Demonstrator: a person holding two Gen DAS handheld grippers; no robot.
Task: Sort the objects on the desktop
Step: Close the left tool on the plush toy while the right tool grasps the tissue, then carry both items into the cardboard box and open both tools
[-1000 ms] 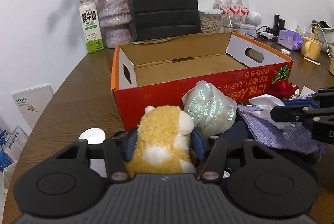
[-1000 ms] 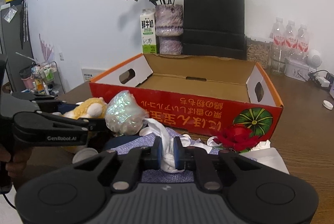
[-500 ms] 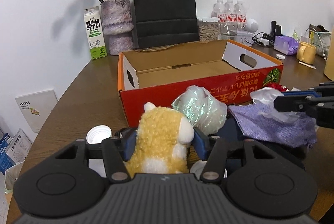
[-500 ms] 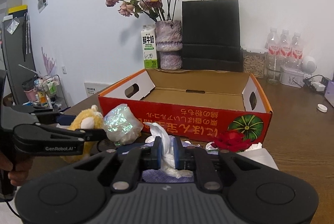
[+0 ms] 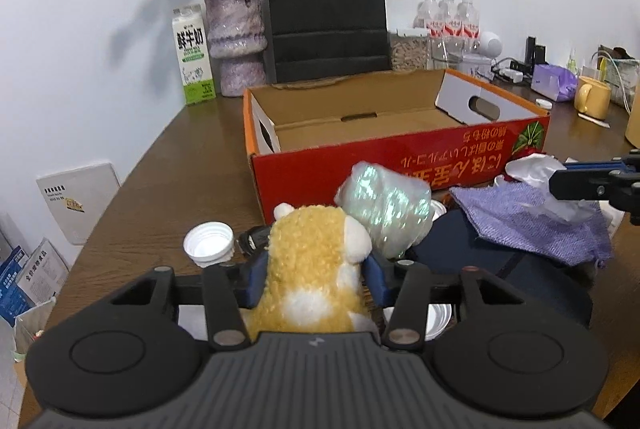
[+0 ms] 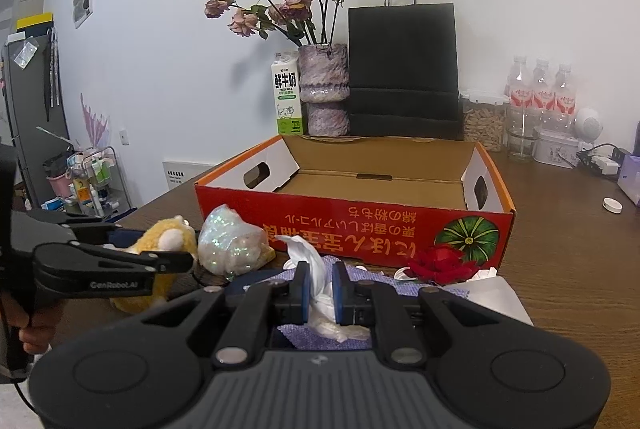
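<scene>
Two claws: both in view, each gripping an item above the tabletop (image 5: 160, 165).
Left claw (image 5: 316, 279): jaws closing, with the blue pads pressed against both sides of a yellow plush toy (image 5: 316, 269); toy upright between the fingers, its back toward the camera.
Right claw (image 6: 320, 287): jaws narrow, clamped on a crumpled white tissue (image 6: 316, 281) that sticks up between the pads.
Purple cloth (image 6: 372, 279): lies directly under the right claw, spread over a dark blue item whose nature cannot be told.
Iridescent bag (image 5: 384, 213): crumpled, just beyond the plush toy and touching its right side, close to the box front.
White caps: one cap (image 5: 208, 243) open side up on the tabletop just left of the left claw; a second cap (image 6: 612, 205) well apart, to the right of the box.
Red flower (image 6: 444, 261): lies against the front wall of the box, near its right corner.
Cardboard box (image 6: 352, 225): red front with printed lettering upside down, flaps open, brown floor bare; it stands beyond both claws.
Background: milk carton (image 5: 193, 57), purple vase (image 5: 236, 41) with dried roses, black paper bag (image 5: 326, 13) and water bottles (image 6: 540, 89) along the wall behind the box.
Person: a hand (image 6: 28, 325) holds the handle of the left claw at the left edge of the right wrist view.
</scene>
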